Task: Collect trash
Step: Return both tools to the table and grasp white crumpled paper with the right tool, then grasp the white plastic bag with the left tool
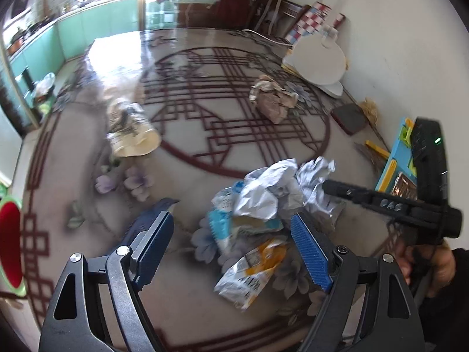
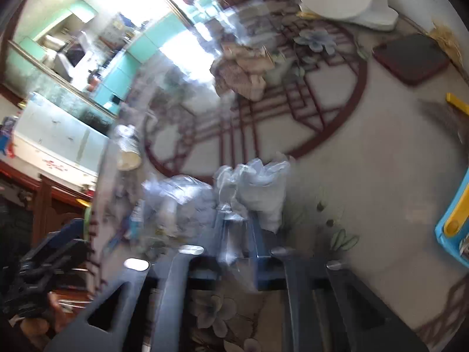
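Trash lies on a patterned carpet (image 1: 240, 135). In the left wrist view my left gripper (image 1: 231, 226) is open and empty, just above a blue-and-white wrapper (image 1: 222, 220) and an orange-and-white wrapper (image 1: 252, 270). My right gripper (image 1: 328, 187) reaches in from the right, its tips against a crumpled silver-white wrapper (image 1: 316, 176). In the blurred right wrist view my right gripper (image 2: 237, 223) is shut on that silver-white wrapper (image 2: 258, 184). A clear crumpled bag (image 2: 176, 199) lies left of it.
A tipped paper cup (image 1: 132, 132) lies at the left, a crumpled brown paper bag (image 1: 274, 98) farther back. A white round stand (image 1: 319, 58), a dark mat (image 1: 350, 117) and a blue-and-yellow toy (image 1: 395, 158) sit along the right wall. A red bin (image 1: 10, 240) is at the left edge.
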A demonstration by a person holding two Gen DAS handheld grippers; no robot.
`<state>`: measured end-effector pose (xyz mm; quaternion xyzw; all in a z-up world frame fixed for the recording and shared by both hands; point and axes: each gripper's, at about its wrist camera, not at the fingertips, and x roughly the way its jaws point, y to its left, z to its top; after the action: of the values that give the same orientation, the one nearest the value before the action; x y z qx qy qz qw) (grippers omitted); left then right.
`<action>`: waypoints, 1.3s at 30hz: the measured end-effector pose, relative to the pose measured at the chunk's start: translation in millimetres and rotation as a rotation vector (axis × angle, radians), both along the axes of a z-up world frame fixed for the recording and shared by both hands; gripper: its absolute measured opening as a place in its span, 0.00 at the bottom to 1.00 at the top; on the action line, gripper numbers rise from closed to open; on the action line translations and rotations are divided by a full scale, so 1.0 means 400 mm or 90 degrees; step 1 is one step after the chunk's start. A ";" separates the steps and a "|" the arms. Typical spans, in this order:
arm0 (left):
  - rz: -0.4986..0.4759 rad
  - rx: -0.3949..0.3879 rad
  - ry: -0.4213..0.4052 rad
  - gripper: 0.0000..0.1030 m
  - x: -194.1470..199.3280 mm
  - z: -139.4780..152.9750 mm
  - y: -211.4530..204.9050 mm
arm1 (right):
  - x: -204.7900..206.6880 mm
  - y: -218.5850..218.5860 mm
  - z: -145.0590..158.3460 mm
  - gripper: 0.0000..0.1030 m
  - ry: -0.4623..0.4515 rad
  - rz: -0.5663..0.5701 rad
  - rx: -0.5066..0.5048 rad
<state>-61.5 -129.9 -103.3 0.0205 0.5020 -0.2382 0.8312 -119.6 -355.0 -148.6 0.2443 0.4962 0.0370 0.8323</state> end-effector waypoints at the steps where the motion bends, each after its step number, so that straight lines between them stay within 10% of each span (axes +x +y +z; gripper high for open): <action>1: -0.010 0.007 0.010 0.80 0.010 -0.011 -0.024 | -0.005 -0.014 0.019 0.10 -0.011 -0.002 -0.010; 10: -0.033 0.045 0.099 0.76 0.086 -0.119 -0.143 | -0.066 -0.094 0.110 0.10 -0.049 -0.039 -0.015; 15: -0.021 0.004 0.137 0.42 0.096 -0.134 -0.139 | -0.095 -0.127 0.146 0.11 -0.074 -0.051 -0.003; 16: -0.021 0.010 0.132 0.14 0.094 -0.130 -0.139 | -0.101 -0.131 0.152 0.11 -0.078 -0.051 -0.002; 17: -0.023 0.023 0.129 0.10 0.094 -0.128 -0.140 | -0.100 -0.128 0.157 0.11 -0.081 -0.051 -0.001; 31: 0.136 -0.111 0.052 0.09 0.064 0.056 0.083 | -0.039 0.004 0.289 0.11 -0.177 0.012 -0.019; 39: 0.233 -0.087 -0.031 0.09 0.029 0.153 0.232 | -0.023 0.124 0.395 0.11 -0.245 0.071 -0.030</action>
<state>-49.8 -37.2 -42.0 -0.1223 0.4597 -0.1161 0.8719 -129.0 -305.6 9.6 0.1851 0.3416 0.1177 0.9139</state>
